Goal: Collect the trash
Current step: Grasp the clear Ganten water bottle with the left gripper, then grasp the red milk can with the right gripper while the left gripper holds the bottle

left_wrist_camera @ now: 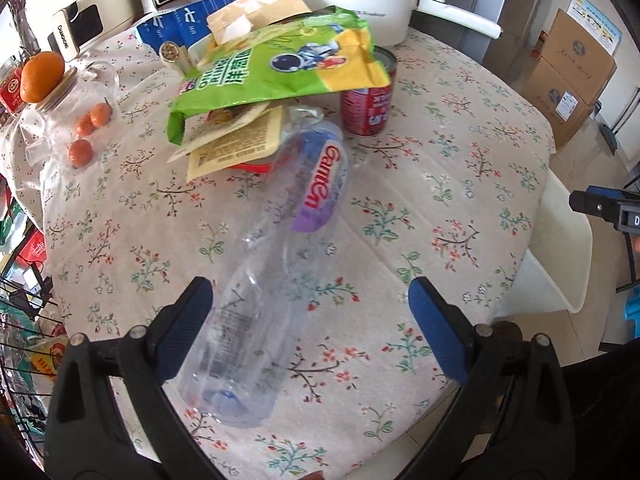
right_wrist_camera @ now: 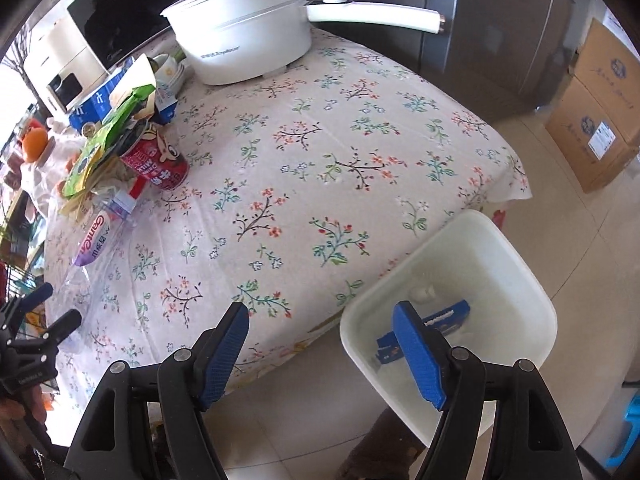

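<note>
A clear plastic bottle (left_wrist_camera: 276,264) with a purple and red label lies on the floral tablecloth (left_wrist_camera: 420,208), its base between my left gripper's (left_wrist_camera: 312,320) wide-open fingers, nearer the left pad. Behind it lie a green snack bag (left_wrist_camera: 280,68), paper wrappers (left_wrist_camera: 236,140) and a red can (left_wrist_camera: 370,100). My right gripper (right_wrist_camera: 320,340) is open and empty, above the table's near edge beside a white bin (right_wrist_camera: 508,264) that holds a blue box (right_wrist_camera: 444,320). The bottle (right_wrist_camera: 96,236) and left gripper (right_wrist_camera: 52,304) show at the right wrist view's left.
A white electric pot (right_wrist_camera: 248,40) stands at the table's back, with appliances (left_wrist_camera: 80,8) and a blue carton (left_wrist_camera: 188,24). A glass jar with oranges (left_wrist_camera: 60,100) sits left. Cardboard boxes (right_wrist_camera: 600,108) stand on the floor right. A wire rack (left_wrist_camera: 24,320) is at the left.
</note>
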`<state>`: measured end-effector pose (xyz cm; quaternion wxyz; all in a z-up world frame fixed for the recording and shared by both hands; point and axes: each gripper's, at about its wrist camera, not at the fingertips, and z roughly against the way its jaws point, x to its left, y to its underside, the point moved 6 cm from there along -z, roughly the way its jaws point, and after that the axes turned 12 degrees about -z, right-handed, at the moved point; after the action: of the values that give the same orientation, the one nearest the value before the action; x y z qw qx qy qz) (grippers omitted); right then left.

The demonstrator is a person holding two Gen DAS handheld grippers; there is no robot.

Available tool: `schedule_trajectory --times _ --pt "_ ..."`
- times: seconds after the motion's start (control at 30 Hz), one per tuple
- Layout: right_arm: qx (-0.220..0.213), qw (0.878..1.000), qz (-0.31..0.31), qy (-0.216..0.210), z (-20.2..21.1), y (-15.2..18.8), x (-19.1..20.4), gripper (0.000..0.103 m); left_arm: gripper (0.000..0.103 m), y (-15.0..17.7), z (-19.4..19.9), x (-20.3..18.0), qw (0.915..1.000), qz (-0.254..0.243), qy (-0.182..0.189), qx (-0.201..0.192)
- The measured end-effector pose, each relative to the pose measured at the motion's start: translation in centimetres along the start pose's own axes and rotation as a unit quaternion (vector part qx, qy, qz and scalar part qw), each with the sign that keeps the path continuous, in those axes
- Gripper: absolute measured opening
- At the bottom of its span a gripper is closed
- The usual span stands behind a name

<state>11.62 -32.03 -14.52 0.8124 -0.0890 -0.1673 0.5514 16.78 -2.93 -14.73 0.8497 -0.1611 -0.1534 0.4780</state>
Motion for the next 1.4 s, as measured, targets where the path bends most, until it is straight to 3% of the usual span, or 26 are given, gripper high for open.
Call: schedule_trajectory --times 0.13,0.33,0.53,0.67,1.0,1.17,1.4 --pt "0.003 1.000 0.013 -0.001 -0.6 -0.1 1.8 0.076 0.097 -0.8 -2.2 1.5 0.9996 0.003 0.000 0.027" --pt "0.010 1.000 0.022 0.001 -1.4 -0.1 3.1 0.076 0.087 -0.5 -5.5 2.7 0.9958 0.031 0.031 0.080" --pt "0.011 1.000 0.022 -0.002 -1.7 -0.2 4.1 0.076 0.071 0.7 -6.4 2.7 0.9915 0.060 0.061 0.098" --pt "0.010 1.000 0.023 -0.011 -1.7 -0.4 5.0 0.076 0.065 1.6 -3.9 2.6 0.9928 0.062 0.068 0.076" --pt "-0.023 0.995 0.084 -0.039 -2.6 -1.9 11.4 0.076 0.065 3.4 3.6 3.5 0.9952 0.069 0.067 -0.018" --pt "-0.036 0.992 0.105 -0.062 -4.2 -3.3 15.1 0.076 0.065 3.4 5.7 5.2 0.9911 0.104 0.054 -0.063" --pt "-0.067 0.986 0.138 -0.059 -6.8 -5.3 19.1 0.076 0.065 3.3 6.5 8.0 0.9829 0.157 0.041 -0.088"
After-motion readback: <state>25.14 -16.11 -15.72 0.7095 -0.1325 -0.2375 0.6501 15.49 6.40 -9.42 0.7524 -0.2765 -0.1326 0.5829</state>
